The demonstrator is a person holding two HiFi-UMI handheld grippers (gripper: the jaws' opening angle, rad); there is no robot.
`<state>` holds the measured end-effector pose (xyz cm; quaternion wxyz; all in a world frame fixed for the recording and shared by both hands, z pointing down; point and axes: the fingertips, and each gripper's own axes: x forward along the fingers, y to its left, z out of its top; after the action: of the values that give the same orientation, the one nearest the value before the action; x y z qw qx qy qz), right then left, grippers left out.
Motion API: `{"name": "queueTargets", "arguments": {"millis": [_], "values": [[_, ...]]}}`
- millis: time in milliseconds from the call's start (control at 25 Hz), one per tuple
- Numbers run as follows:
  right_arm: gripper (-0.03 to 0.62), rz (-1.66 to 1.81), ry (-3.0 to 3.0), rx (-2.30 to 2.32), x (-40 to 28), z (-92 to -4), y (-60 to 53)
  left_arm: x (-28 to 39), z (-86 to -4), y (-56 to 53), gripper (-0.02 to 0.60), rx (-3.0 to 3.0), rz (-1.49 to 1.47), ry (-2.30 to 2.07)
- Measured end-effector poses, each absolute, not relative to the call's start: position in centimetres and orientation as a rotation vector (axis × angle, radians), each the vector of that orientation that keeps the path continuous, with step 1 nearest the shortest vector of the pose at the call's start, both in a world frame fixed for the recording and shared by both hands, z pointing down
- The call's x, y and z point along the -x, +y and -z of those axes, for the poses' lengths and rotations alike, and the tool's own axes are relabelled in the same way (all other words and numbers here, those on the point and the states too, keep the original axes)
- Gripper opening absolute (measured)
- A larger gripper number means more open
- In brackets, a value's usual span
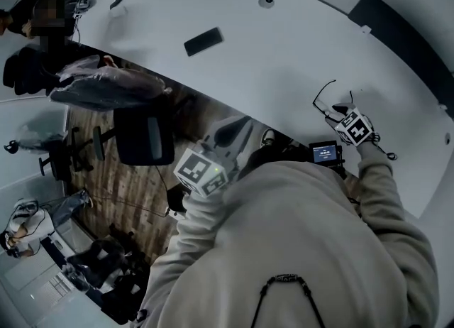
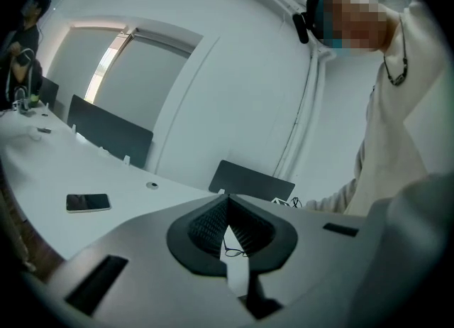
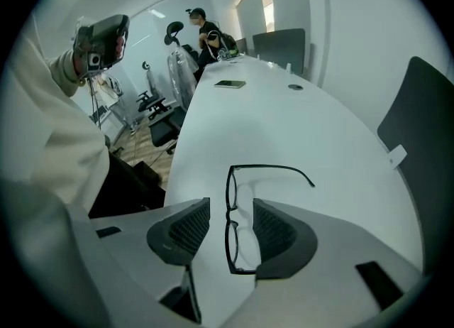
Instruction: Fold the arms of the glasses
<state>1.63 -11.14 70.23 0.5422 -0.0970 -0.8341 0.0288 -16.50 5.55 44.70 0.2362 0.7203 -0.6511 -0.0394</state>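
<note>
Black-framed glasses (image 3: 230, 228) lie on the white table (image 3: 298, 128), their front running between the two fingers of my right gripper (image 3: 230, 209). That gripper points steeply down and is open, its pads apart from the frame on both sides. One arm of the glasses sticks out to the right, unfolded; the other is hidden behind the right finger. From the head view, the glasses (image 1: 325, 101) lie just beyond the right gripper (image 1: 340, 112). My left gripper (image 2: 227, 202) is shut and empty, held off the table edge, with the glasses (image 2: 234, 252) small in the distance.
A dark phone (image 1: 203, 41) lies further along the table (image 1: 284, 50), near a round grommet (image 1: 266, 1). Dark chair backs (image 3: 425, 128) stand along the far side. Office chairs (image 1: 142, 131) and a seated person are on the wooden floor beside the table.
</note>
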Motion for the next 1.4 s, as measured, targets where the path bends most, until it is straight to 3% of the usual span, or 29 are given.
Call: {"name": "queueTargets", "arguments": {"millis": [600, 760, 1400], "values": [[0.164, 0.19, -1.76, 0.322, -0.6, -75.5, -9.7, 17.8, -45.6, 8.5, 0.005, -1.886, 0.11, -1.849], [0.072, 0.222, -1.752, 0.298, -0.6, -75.5, -10.0, 17.8, -45.5, 8.7, 0.005, -1.893, 0.112, -1.844], [0.06, 0.208, -1.853, 0.221, -0.6, -71.3, -10.6, 16.7, -45.2, 8.1, 0.005, -1.951, 0.103, -1.809]]}}
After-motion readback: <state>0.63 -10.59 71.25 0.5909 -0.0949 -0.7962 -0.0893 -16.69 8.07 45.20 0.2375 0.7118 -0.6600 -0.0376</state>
